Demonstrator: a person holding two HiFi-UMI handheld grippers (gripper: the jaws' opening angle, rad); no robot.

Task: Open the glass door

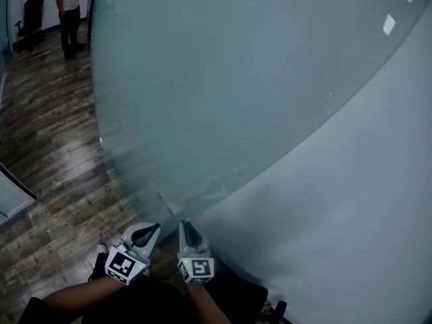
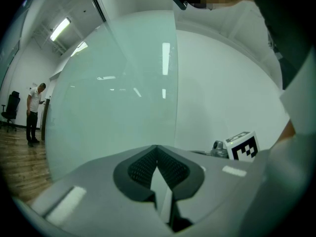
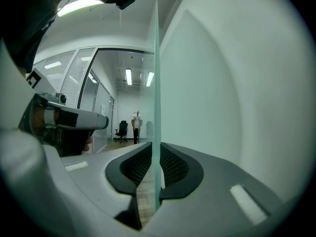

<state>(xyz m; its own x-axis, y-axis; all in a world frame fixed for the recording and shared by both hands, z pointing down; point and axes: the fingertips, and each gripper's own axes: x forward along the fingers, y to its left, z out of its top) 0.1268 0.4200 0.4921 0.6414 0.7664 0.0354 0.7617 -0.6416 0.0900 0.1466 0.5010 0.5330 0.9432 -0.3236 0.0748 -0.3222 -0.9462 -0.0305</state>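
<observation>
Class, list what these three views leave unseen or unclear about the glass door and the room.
1. Behind the glass door: head view, its frosting hides whatever is there.
2. The door's top: head view, cut off by the picture's upper edge.
3. Distant person: every view, too small to tell what the hands hold.

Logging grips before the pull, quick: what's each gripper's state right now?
Left gripper: closed, holding nothing.
Right gripper: closed on the free edge of the glass door.
</observation>
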